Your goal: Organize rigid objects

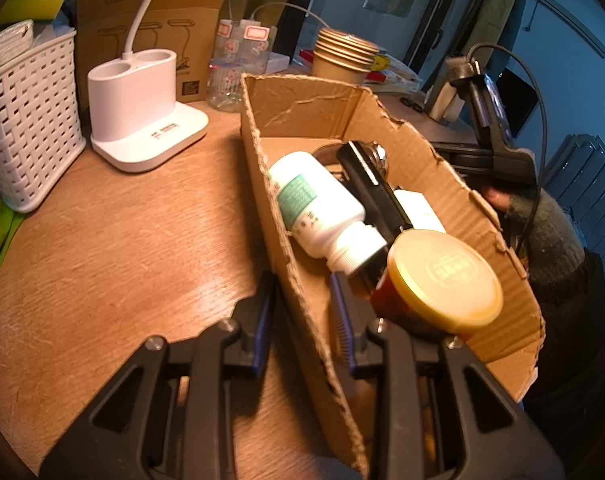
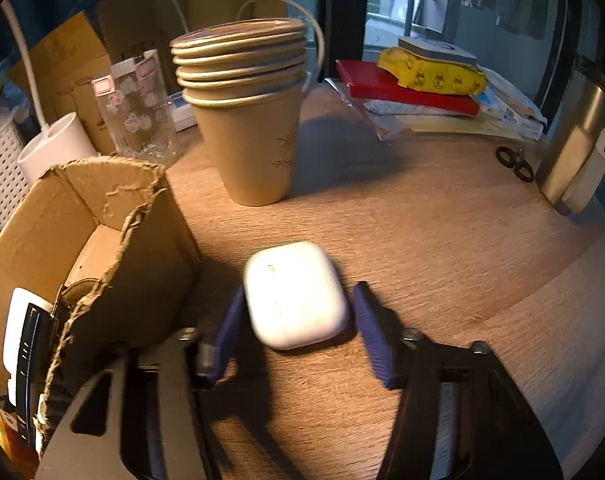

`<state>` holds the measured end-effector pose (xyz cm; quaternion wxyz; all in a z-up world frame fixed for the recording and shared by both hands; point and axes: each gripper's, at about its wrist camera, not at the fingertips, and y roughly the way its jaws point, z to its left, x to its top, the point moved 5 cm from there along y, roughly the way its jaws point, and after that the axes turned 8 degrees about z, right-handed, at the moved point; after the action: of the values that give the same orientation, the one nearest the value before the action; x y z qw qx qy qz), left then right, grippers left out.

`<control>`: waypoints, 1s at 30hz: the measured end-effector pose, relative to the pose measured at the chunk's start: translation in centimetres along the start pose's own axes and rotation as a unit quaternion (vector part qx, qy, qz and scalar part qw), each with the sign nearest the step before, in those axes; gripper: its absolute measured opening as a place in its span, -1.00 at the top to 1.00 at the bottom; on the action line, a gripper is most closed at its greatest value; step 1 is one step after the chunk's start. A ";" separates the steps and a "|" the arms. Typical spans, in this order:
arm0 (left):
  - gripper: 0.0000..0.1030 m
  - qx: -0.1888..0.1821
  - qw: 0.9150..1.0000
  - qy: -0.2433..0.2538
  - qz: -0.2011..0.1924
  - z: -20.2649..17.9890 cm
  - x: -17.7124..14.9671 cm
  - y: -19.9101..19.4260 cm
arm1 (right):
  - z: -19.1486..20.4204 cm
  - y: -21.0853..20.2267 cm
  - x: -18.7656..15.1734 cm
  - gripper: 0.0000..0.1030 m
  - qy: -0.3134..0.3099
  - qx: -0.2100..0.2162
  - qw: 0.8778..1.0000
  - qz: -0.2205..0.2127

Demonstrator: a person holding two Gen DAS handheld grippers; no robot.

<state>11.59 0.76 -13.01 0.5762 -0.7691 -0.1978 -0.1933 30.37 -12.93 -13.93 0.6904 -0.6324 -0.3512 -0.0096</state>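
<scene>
A torn cardboard box (image 1: 454,176) stands on the wooden table and holds a white pill bottle (image 1: 322,208), a black device (image 1: 376,196), a white card and a yellow-lidded jar (image 1: 442,280). My left gripper (image 1: 302,312) straddles the box's near left wall, one finger outside and one inside; the pads look close to the wall, contact unclear. In the right wrist view a white earbud case (image 2: 296,294) lies on the table between the open fingers of my right gripper (image 2: 298,316), beside the box (image 2: 114,216). The fingers stand apart from the case.
A white lamp base (image 1: 142,116) and a white woven basket (image 1: 26,120) stand at the left. Stacked paper cups (image 2: 248,120) stand behind the case. A clear jar (image 2: 142,108), red and yellow packages (image 2: 414,80), a metal bottle (image 2: 582,148) and scissors (image 2: 514,162) sit further back.
</scene>
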 end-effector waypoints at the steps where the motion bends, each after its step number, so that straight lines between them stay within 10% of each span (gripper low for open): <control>1: 0.42 0.000 1.000 0.000 0.000 0.0 0.0 0.0 | 0.1 0.0 0.0 -0.02 -0.002 -0.002 1.000 0.000; 30: 0.42 0.000 1.000 0.000 0.000 0.0 0.0 0.0 | 1.5 -8.0 -1.7 0.05 0.005 -0.003 0.996 -0.090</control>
<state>11.60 0.76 -13.02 0.5760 -0.7691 -0.1981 -0.1933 24.69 -13.90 -7.89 0.6865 -0.6001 -0.4036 -0.0758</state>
